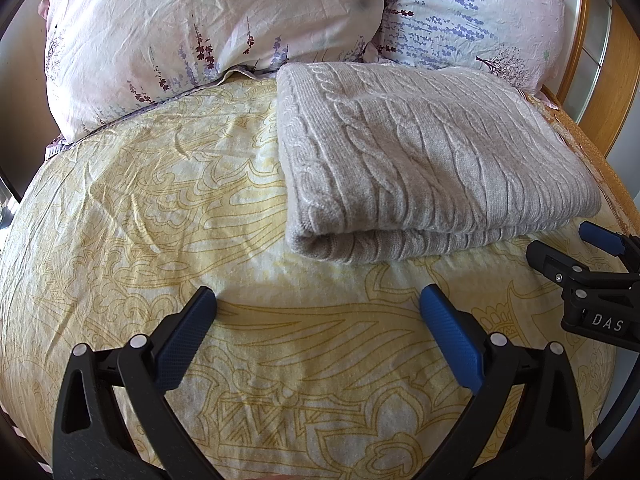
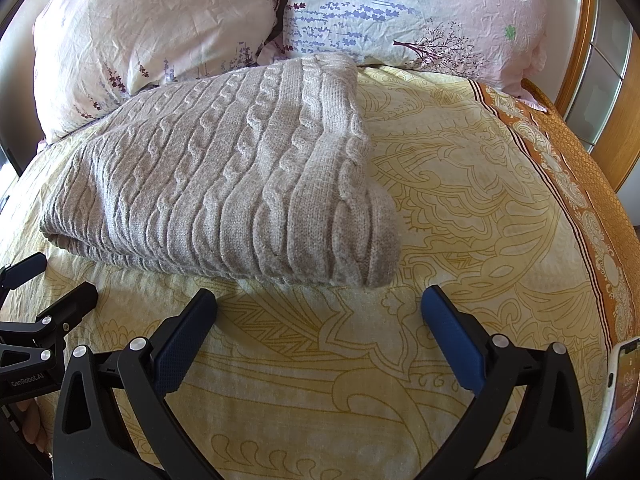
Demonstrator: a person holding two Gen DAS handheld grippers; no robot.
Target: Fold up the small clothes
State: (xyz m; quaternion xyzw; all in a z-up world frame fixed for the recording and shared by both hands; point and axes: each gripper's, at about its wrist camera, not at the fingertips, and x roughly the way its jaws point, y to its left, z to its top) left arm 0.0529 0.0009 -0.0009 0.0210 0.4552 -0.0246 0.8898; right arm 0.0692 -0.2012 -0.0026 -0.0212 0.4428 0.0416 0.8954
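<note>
A beige cable-knit sweater [image 1: 420, 160] lies folded in a thick rectangle on the yellow patterned bedspread [image 1: 160, 208], its far edge against the pillows. It also shows in the right wrist view [image 2: 224, 192]. My left gripper [image 1: 318, 300] is open and empty, hovering over the bedspread just short of the sweater's near fold. My right gripper [image 2: 318, 300] is open and empty, just short of the sweater's near right corner. The right gripper also shows at the right edge of the left wrist view [image 1: 568, 248], and the left gripper at the left edge of the right wrist view [image 2: 52, 280].
Two floral pillows [image 1: 208, 32] [image 1: 472, 16] lie at the head of the bed. A wooden bed frame [image 2: 576, 40] runs along the right. The bedspread has an orange border [image 2: 580, 184] on the right. A phone [image 2: 624, 392] lies at the right edge.
</note>
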